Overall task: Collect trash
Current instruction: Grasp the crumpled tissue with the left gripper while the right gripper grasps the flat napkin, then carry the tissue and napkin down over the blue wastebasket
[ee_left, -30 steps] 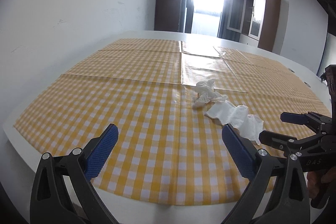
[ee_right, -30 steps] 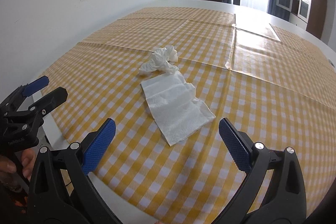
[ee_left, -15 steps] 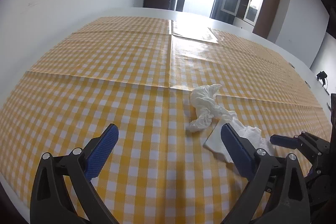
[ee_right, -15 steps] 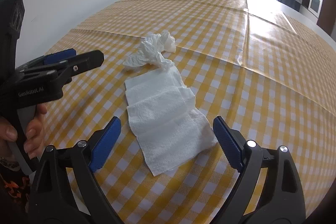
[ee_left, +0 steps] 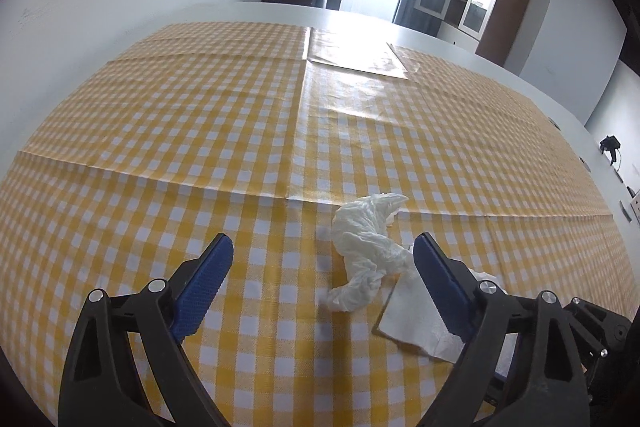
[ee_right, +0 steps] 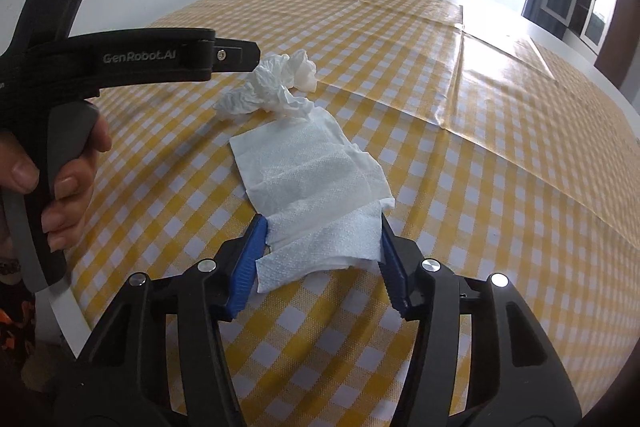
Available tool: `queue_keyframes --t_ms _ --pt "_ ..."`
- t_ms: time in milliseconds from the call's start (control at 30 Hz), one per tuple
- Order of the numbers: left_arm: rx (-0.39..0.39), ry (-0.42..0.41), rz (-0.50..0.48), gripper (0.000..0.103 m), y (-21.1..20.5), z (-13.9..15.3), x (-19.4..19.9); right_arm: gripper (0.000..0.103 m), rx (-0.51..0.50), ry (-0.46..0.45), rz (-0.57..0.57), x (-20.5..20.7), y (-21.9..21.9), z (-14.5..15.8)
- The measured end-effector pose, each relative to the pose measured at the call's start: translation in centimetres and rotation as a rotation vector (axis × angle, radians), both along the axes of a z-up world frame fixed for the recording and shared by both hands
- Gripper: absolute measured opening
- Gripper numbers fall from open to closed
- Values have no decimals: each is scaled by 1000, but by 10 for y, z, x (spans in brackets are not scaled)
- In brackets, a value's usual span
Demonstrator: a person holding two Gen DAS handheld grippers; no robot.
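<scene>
Only the right wrist view shows the right tool [ee_right: 320,247] closing its jaws, blue pads touching both edges of the flat paper napkin [ee_right: 308,183] lying on the checked tablecloth [ee_right: 500,155]. The left wrist view shows the left tool [ee_left: 320,267] with its jaws wide apart, just narrowing, the crumpled tissue [ee_left: 366,247] between them untouched, beside the right pad. The tissue touches the napkin's far end. A hand [ee_right: 48,179] grips the left tool's handle.
</scene>
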State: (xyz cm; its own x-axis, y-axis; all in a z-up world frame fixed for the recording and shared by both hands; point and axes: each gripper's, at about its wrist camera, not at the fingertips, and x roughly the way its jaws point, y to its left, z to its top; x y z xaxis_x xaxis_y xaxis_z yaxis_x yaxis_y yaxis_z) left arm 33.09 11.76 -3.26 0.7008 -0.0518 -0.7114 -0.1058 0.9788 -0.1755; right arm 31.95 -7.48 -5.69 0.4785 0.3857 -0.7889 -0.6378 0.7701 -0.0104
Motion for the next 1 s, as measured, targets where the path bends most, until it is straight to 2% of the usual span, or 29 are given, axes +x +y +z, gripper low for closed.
queue_keyframes --t_ms 133,200,300,400,467,633,800,1000 --pt "16 19 -26 86 -11 -4 9 36 3 -2 14 -4 -1 1" --pt "26 33 -32 79 -16 -6 13 22 10 0 4 -5 -4 1" --pt "24 64 -46 68 -18 -11 22 9 41 31 -12 0 -13 3" --pt "35 94 -52 48 -22 -18 28 4 116 101 -15 2 -25 4" --pt "37 107 -56 21 -24 -21 28 3 131 101 -20 0 -29 4" --pt "69 54 -50 17 -30 -12 2 3 139 62 -16 -12 -38 9" --pt "-7 7 -42 16 -29 -2 -38 3 160 22 -22 -28 -53 18" --pt "-47 -51 -56 16 -38 10 -85 3 180 -43 -36 -60 -69 31"
